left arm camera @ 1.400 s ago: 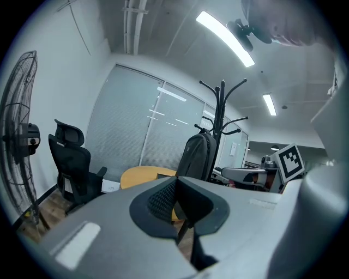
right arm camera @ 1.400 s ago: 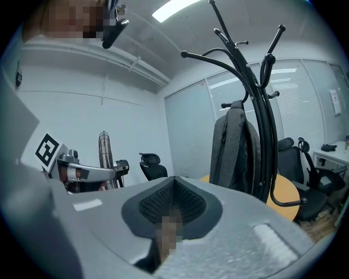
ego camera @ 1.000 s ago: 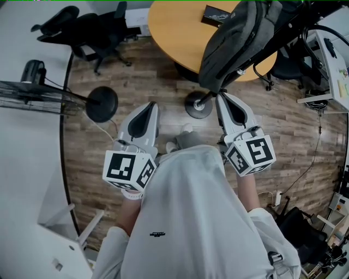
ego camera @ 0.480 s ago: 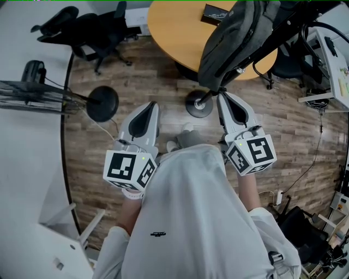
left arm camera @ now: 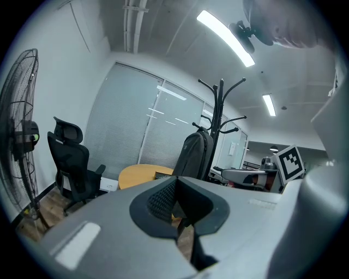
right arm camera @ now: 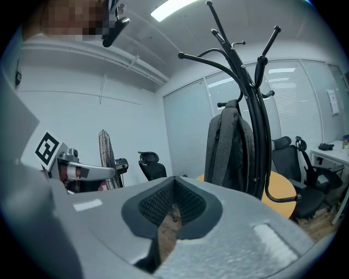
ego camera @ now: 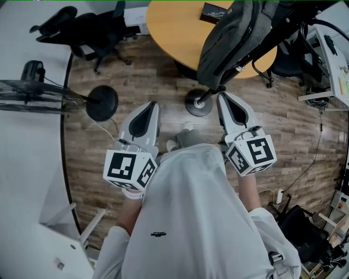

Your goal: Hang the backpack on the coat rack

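The grey backpack (ego camera: 229,41) hangs upright from the black coat rack (ego camera: 197,103), beside the round table. It also shows on the coat rack (left arm camera: 221,109) in the left gripper view as the backpack (left arm camera: 193,155), and in the right gripper view as the backpack (right arm camera: 232,147) under the curved hooks (right arm camera: 248,76). My left gripper (ego camera: 151,104) and right gripper (ego camera: 222,97) are held side by side in front of the person's body, both shut with nothing in them. The right gripper's tip is just below the bag's bottom edge, apart from it.
A round wooden table (ego camera: 174,27) with a black item (ego camera: 214,13) on it stands behind the rack. A black office chair (ego camera: 92,30) is at the back left. A standing fan (ego camera: 32,95) with a round base (ego camera: 102,103) is at the left. A desk (ego camera: 332,54) and floor cables are at the right.
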`<state>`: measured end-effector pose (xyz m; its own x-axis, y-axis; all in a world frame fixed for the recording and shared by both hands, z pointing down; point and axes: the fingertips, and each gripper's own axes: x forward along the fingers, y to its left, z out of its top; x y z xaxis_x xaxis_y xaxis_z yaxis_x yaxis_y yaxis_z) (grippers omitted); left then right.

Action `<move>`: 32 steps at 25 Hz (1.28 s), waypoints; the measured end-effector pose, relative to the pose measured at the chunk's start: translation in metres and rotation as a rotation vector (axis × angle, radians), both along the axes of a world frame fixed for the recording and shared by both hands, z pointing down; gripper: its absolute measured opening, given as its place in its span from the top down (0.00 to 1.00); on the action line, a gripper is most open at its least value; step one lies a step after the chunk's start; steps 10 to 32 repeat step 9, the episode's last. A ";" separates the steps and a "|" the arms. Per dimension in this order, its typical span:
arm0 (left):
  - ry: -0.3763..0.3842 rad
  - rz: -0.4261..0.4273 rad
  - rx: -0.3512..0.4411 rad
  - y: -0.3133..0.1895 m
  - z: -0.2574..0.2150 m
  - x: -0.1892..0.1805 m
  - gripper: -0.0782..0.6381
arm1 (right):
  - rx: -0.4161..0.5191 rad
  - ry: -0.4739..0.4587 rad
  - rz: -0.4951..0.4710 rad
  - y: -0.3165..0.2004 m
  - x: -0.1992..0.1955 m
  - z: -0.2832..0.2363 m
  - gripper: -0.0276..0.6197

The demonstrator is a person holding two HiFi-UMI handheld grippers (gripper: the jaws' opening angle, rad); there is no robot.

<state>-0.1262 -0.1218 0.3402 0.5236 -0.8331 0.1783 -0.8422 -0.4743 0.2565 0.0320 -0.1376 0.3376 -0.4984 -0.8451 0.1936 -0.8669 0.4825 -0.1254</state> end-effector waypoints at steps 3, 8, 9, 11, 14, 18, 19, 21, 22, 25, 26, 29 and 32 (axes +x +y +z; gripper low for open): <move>0.002 -0.001 -0.004 0.001 0.002 0.000 0.87 | -0.001 0.001 0.000 0.001 0.000 0.001 0.95; 0.003 0.000 -0.003 0.002 0.001 -0.001 0.87 | -0.002 0.007 0.000 0.002 -0.001 -0.001 0.95; 0.003 0.000 -0.003 0.002 0.001 -0.001 0.87 | -0.003 0.009 -0.001 0.003 -0.002 -0.001 0.95; 0.003 0.000 -0.003 0.002 0.001 -0.001 0.87 | -0.003 0.009 -0.001 0.003 -0.002 -0.001 0.95; 0.003 0.000 -0.003 0.002 0.001 -0.001 0.87 | -0.003 0.009 -0.001 0.003 -0.002 -0.001 0.95; 0.003 0.000 -0.003 0.002 0.001 -0.001 0.87 | -0.003 0.009 -0.001 0.003 -0.002 -0.001 0.95; 0.003 0.000 -0.003 0.002 0.001 -0.001 0.87 | -0.003 0.009 -0.001 0.003 -0.002 -0.001 0.95; 0.003 0.000 -0.003 0.002 0.001 -0.001 0.87 | -0.003 0.009 -0.001 0.003 -0.002 -0.001 0.95; 0.003 0.000 -0.003 0.002 0.001 -0.001 0.87 | -0.003 0.009 -0.001 0.003 -0.002 -0.001 0.95; 0.003 0.000 -0.003 0.002 0.001 -0.001 0.87 | -0.003 0.009 -0.001 0.003 -0.002 -0.001 0.95; 0.003 0.000 -0.003 0.002 0.001 -0.001 0.87 | -0.003 0.009 -0.001 0.003 -0.002 -0.001 0.95; 0.003 0.000 -0.003 0.002 0.001 -0.001 0.87 | -0.003 0.009 -0.001 0.003 -0.002 -0.001 0.95; 0.003 0.000 -0.003 0.002 0.001 -0.001 0.87 | -0.003 0.009 -0.001 0.003 -0.002 -0.001 0.95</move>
